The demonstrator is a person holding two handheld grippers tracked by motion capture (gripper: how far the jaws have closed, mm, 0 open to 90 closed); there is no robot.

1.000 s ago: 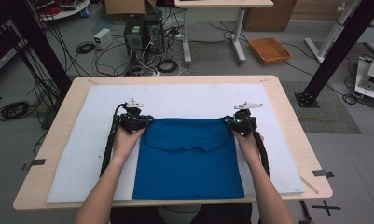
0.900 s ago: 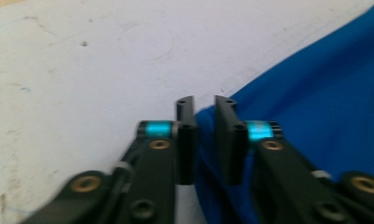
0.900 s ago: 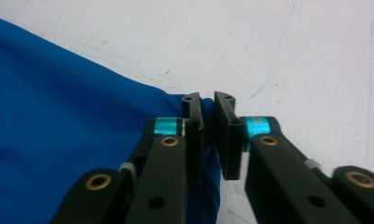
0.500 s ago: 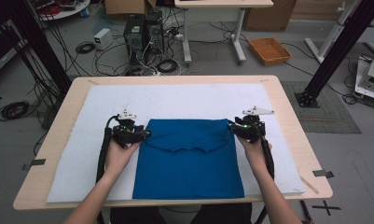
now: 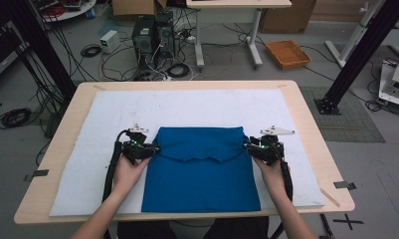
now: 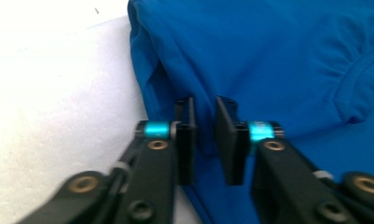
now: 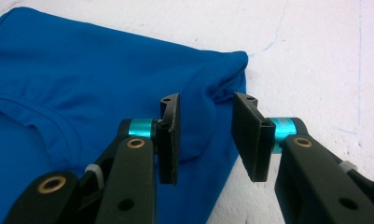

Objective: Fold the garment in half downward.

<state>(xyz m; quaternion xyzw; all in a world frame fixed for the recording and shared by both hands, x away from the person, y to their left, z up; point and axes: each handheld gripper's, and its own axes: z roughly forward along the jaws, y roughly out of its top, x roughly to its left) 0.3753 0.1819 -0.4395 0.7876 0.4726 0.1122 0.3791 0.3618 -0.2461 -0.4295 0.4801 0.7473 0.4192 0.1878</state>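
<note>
The person's arms are cut off at the bottom of the high view, and the folded blue shirt (image 5: pixel 202 169) on the white surface (image 5: pixel 87 119) hides its lower layers. The left hand-held gripper (image 6: pixel 204 135), jaws just narrowed to a slim gap, sits open at the shirt's left edge. The right hand-held gripper (image 7: pixel 208 135) stands open over the right corner, gripping nothing.

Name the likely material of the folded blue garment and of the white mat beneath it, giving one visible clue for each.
Folded blue garment: probably soft knit fabric, matte; it creases and has a ribbed neckline. White mat: seemingly foam or felt, matte; its surface looks grainy and faintly scuffed.
</note>
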